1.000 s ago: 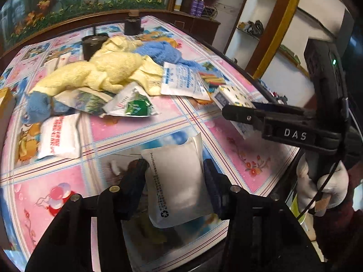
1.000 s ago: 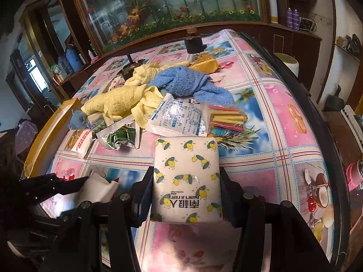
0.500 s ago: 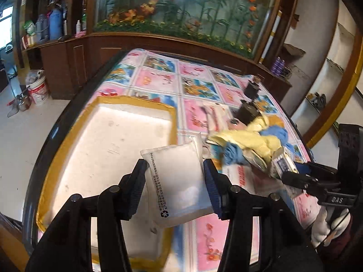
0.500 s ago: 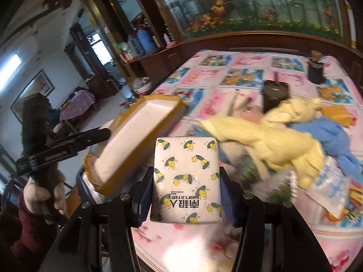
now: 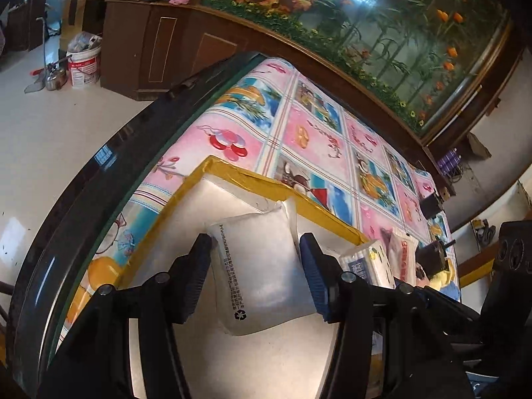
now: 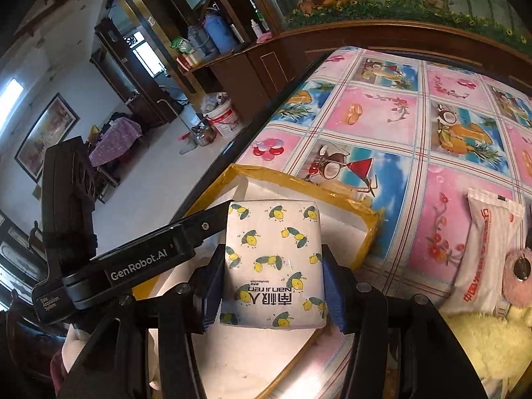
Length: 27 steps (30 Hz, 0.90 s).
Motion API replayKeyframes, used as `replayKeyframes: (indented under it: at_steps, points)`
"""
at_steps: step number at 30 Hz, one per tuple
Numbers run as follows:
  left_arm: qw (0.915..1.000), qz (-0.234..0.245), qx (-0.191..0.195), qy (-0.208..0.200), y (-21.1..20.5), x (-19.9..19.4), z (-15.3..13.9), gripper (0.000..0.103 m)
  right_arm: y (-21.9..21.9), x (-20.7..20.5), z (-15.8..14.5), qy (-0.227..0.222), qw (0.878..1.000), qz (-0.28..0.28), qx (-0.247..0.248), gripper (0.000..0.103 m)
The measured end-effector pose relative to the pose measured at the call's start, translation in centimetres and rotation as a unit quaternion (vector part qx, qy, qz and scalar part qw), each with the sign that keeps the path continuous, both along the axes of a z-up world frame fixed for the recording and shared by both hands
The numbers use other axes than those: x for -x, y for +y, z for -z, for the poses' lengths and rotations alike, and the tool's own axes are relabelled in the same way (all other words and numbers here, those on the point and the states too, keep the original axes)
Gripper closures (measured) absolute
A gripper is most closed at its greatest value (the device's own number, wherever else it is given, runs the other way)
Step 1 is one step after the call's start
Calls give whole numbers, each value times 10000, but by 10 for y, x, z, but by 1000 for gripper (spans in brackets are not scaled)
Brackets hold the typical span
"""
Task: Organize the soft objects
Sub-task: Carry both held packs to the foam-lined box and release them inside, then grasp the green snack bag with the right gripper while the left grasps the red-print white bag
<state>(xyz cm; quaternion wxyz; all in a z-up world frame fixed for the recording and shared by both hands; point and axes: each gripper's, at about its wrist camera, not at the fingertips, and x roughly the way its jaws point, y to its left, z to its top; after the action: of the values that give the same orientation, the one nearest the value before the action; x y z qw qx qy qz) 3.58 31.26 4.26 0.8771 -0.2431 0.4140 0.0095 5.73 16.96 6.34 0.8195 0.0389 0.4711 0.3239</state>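
Over a yellow-rimmed white tray (image 6: 362,229) on the fruit-print tablecloth (image 6: 392,116), the right gripper (image 6: 272,286), its neighbour marked "GenRobot.AI", clamps a lemon-print tissue pack (image 6: 272,259) reading "nan.ji.ren", long axis pointing ahead. The left gripper (image 5: 256,266) grips a white pouch (image 5: 259,266) with a recycling mark, upright between its fingers.

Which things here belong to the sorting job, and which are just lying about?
In the job:
- white pouch, in the left gripper
- lemon-print tissue pack, in the right gripper
- yellow-rimmed tray below both
- red-lettered packet
- yellow towel

Lying about:
- white bucket
- metal kettle
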Motion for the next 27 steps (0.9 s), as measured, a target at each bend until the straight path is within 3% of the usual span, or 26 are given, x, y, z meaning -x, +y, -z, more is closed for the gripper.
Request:
replayKeyframes:
  at_steps: [2,4,7,12,16,20,27]
  points:
    - [9999,-59,135,33,8,-1,3,44,5,-6,7,-72,9999,34,131,46]
    - [9998,-43,202,10,10,0,3,42,5,-8,10,-84,9998,88,142,38]
    - [9995,-122,294,-8,12,5,-1,29,4,-7,9,-158,9997,138,114,35]
    - [9990,-143,378,-197,6,24,-20,29,-25,6,-14,-283,9992,278,-102,35]
    - [9985,41,246,-490,-16,50,-46,29,-78,27,-41,-511,9972,489,-250,29]
    - [9974,394,-53,-596,-53,70,-63,22,-143,53,-54,-767,9933,850,-174,24]
    - [9895,1415,-152,-251,-137,80,-46,22,-253,90,-27,-492,9867,1545,78,21]
